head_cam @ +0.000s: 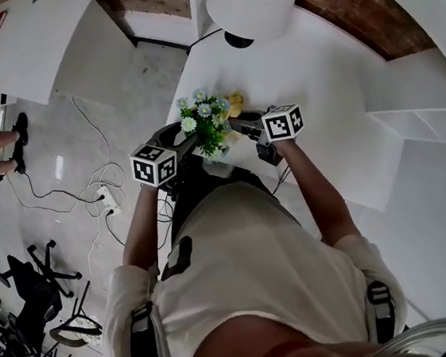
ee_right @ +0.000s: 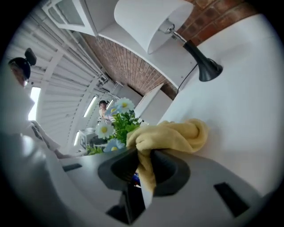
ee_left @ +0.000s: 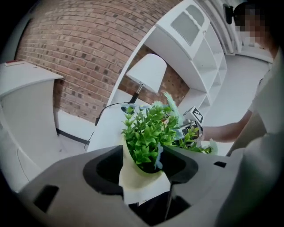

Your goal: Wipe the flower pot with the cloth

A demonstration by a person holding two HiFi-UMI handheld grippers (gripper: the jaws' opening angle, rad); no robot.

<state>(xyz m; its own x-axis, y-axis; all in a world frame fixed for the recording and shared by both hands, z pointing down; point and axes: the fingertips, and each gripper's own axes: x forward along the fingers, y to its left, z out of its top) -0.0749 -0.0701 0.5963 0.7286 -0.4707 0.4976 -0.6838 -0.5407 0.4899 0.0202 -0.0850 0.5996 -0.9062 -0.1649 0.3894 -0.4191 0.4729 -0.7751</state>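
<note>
Yellow cloth [ee_right: 173, 135], pinched in my right gripper [ee_right: 144, 162], sits just right of the flowers [ee_right: 116, 124] at mid-frame, so the cream flower pot [ee_left: 135, 179], clamped roughly upright in my left gripper [ee_left: 143, 165], lies close to its left.

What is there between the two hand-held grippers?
The plant of the flower pot; the head view shows it plainly.
</note>
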